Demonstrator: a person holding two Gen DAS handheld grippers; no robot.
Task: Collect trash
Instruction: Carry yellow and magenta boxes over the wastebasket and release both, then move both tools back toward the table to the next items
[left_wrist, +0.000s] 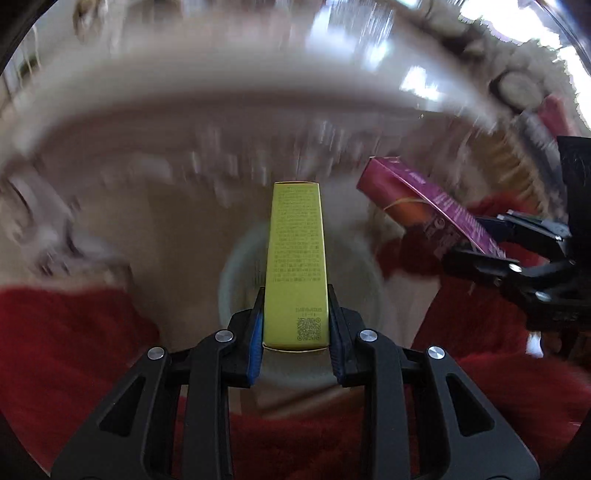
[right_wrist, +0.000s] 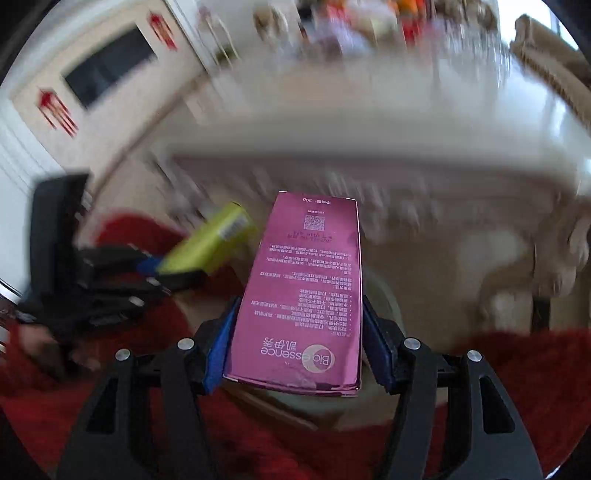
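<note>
My left gripper (left_wrist: 295, 295) points steeply down and is shut on a tall yellow-green carton (left_wrist: 295, 258), held by its lower end between the blue pads. Below it is a pale round bin (left_wrist: 236, 280), mostly hidden by the carton. To the right, my right gripper (left_wrist: 491, 240) holds a magenta carton (left_wrist: 417, 195). In the right wrist view the right gripper (right_wrist: 301, 306) is shut on that magenta carton (right_wrist: 303, 288), with the pale bin (right_wrist: 384, 295) showing behind its right edge. The left gripper (right_wrist: 159, 266) with the yellow-green carton (right_wrist: 210, 243) is at the left.
An ornate cream table (right_wrist: 369, 140) with a carved edge rises just beyond the bin. Red fuzzy fabric (left_wrist: 74, 350) fills the lower part of both views. A beige floor (left_wrist: 177, 221) surrounds the bin. Both backgrounds are motion-blurred.
</note>
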